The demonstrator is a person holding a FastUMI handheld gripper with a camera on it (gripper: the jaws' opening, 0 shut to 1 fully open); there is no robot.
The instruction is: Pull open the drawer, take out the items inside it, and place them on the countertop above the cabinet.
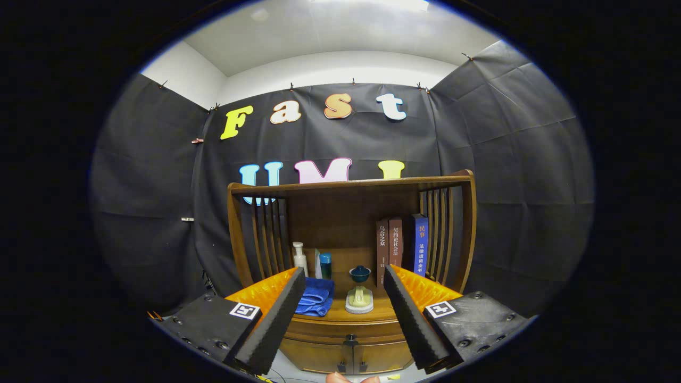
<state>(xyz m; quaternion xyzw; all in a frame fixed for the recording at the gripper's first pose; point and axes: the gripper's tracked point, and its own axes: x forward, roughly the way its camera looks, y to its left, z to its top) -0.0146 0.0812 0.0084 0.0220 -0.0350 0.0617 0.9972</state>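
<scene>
Your gripper (pixel 345 287) fingers stand wide apart, holding nothing. Between and beyond them, left to right: a folded blue cloth (pixel 316 298), a small green-and-teal ceramic piece (pixel 359 290), upright books (pixel 401 244). The wooden cabinet's closed drawer (pixel 346 330) sits below, between the fingertips.

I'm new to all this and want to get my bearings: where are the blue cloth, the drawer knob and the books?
blue cloth (pixel 317 299): gripper view, on its folded middle.
drawer knob (pixel 350 338): gripper view, on the knob's face.
books (pixel 400 243): gripper view, on a middle spine.
</scene>
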